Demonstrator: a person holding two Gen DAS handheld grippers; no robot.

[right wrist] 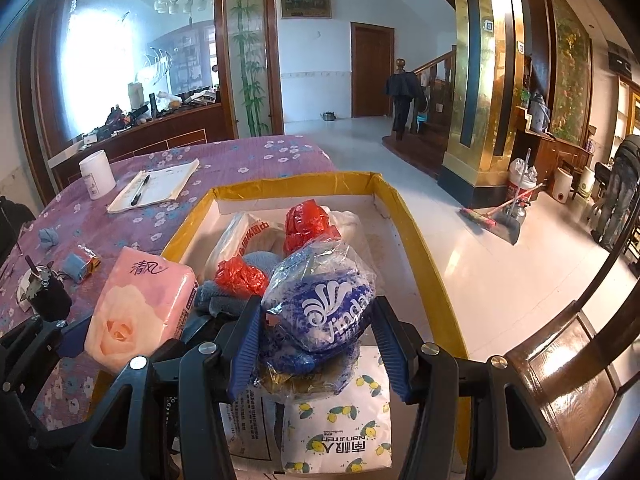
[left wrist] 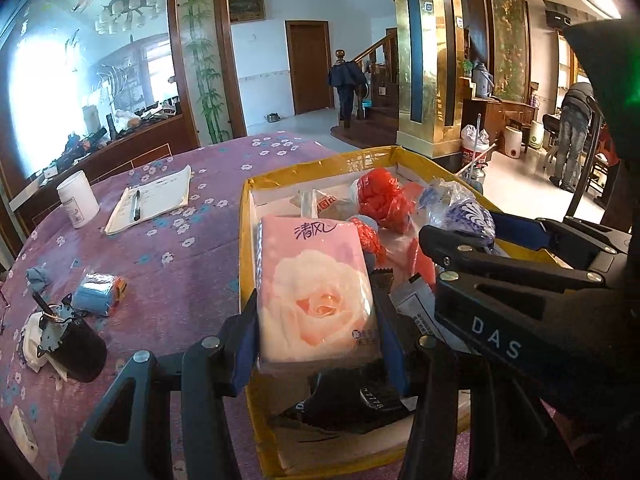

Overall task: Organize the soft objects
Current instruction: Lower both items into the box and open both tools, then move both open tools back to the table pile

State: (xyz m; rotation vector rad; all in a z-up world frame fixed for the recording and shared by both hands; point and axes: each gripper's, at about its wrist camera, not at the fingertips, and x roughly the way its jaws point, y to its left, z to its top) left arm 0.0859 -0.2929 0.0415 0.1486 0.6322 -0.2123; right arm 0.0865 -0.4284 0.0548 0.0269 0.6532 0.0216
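While both tools hang over the yellow-rimmed box (right wrist: 416,248), each already has a soft thing between its fingers. The left gripper (left wrist: 316,316) is clamped on the pink tissue pack (left wrist: 316,280), whose long axis runs straight away from the fingers, its near end between the blue pads, its far end over the box's left wall. The right gripper (right wrist: 316,336) holds the blue-printed plastic bag (right wrist: 320,304), which bulges forward and up from narrow-set fingers, above a lemon-print packet (right wrist: 340,428) in the box's near end. In my judgement the bag sits more squarely over the box, so the right hand is nearer a clean drop; the pack needs shifting rightward.

Further in lie red bags (right wrist: 304,220) and a blue cloth (right wrist: 224,300). Left of the box, on the purple flowered bench (left wrist: 180,248), sit a blue roll (left wrist: 96,292), a dark cup (left wrist: 76,344), a notepad with pen (left wrist: 152,200) and a white jar (left wrist: 78,198). Beyond are pale floor tiles, a gilt pillar, a staircase and a brown door.
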